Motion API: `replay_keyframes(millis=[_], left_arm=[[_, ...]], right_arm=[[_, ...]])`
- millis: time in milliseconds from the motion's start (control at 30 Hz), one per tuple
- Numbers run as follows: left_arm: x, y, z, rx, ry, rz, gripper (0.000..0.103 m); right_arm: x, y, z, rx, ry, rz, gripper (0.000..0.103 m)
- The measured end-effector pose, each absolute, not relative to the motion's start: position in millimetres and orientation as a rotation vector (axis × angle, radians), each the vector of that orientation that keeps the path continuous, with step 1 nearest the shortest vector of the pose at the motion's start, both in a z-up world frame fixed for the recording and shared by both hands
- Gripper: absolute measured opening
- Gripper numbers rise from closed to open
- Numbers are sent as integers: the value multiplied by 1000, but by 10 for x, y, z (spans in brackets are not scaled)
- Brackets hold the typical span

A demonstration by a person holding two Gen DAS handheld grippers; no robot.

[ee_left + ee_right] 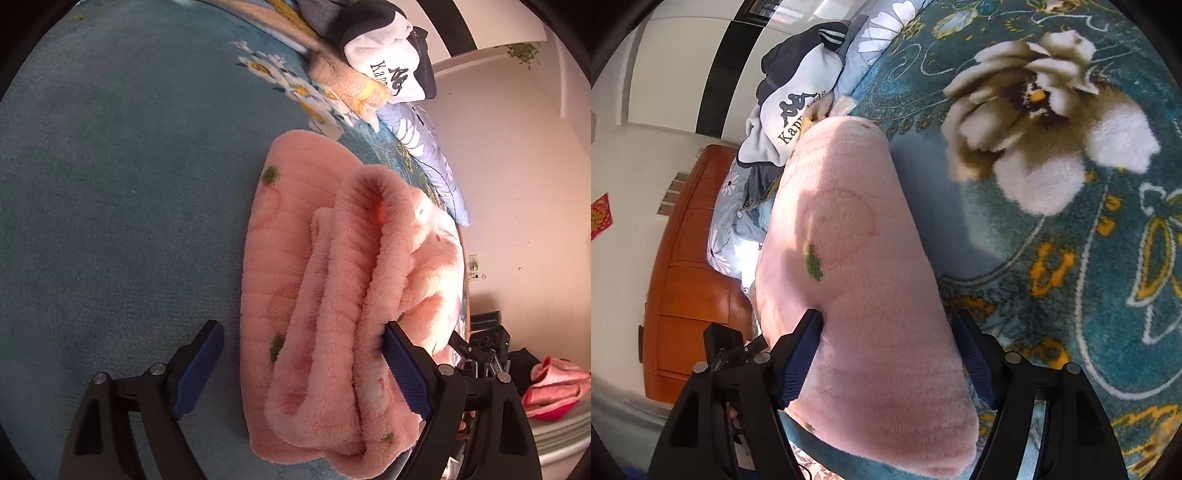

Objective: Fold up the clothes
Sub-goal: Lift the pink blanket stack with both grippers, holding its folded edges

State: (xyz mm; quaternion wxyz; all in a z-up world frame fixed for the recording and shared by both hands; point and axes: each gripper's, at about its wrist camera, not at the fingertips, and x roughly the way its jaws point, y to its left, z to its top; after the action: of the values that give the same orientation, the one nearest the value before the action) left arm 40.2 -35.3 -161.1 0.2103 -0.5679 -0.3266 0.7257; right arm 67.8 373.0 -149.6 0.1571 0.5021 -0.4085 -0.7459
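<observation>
- The left gripper (301, 332) is nearest the lens in the left wrist view: its fingers (199, 365) stand wide apart, with the folded pink fleece garment (325, 295) lying between them. The blue pad on the picture's left is clear of the garment, over bare blanket; the other pad sits against the garment's rolled edge, but nothing is clamped.
- The right gripper (886, 328) fills the bottom of the right wrist view. Its fingers (801, 365) are also spread, straddling the same pink fleece garment (864, 288). The picture-left pad touches the fleece and the other is just beside it; I read no squeeze on the cloth.
- The pink fleece garment lies in a thick folded bundle on the teal flowered blanket (110, 184) that covers the bed, near the bed's edge. It has small green marks and faint round prints, and several rolled layers show at its near end.
- Beyond the garment, further along the blanket, lies a white and dark sweatshirt (388, 55) with black lettering, heaped with a tan fleece item (351, 85) just beside it.
- A pale blue quilt with white flowers (424, 155) runs along the bed edge beside the garment.
- In the right wrist view a large white flower print (1052, 122) on the blanket sits well apart from the garment, and a wooden headboard (687, 266) stands past its far side.
</observation>
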Motion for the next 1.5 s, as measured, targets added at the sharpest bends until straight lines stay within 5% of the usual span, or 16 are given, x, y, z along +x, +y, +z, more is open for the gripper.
replay_keyframes(millis=[333, 433, 600, 800, 1100, 1500], left_arm=[[429, -205, -1626, -1542, -910, 1928, 89], [454, -181, -1621, -1535, -901, 1942, 88], [549, -182, -1557, -1528, -883, 1989, 59], [668, -32, -1225, -1465, -836, 2048, 44], [600, 709, -737, -1333, -713, 1974, 43], [556, 2182, -776, -1354, -586, 1779, 43]], right_arm=[[349, 3576, -1485, 1471, -1102, -2079, 73], [354, 3581, -1458, 1475, -1096, -2091, 63], [360, 3600, -1369, 1472, -1079, -2095, 44], [318, 3704, -1054, 1388, -1064, -2114, 34], [422, 4504, -577, 1308, -1019, -2212, 33], [966, 6025, -460, 1388, -1067, -2379, 34]])
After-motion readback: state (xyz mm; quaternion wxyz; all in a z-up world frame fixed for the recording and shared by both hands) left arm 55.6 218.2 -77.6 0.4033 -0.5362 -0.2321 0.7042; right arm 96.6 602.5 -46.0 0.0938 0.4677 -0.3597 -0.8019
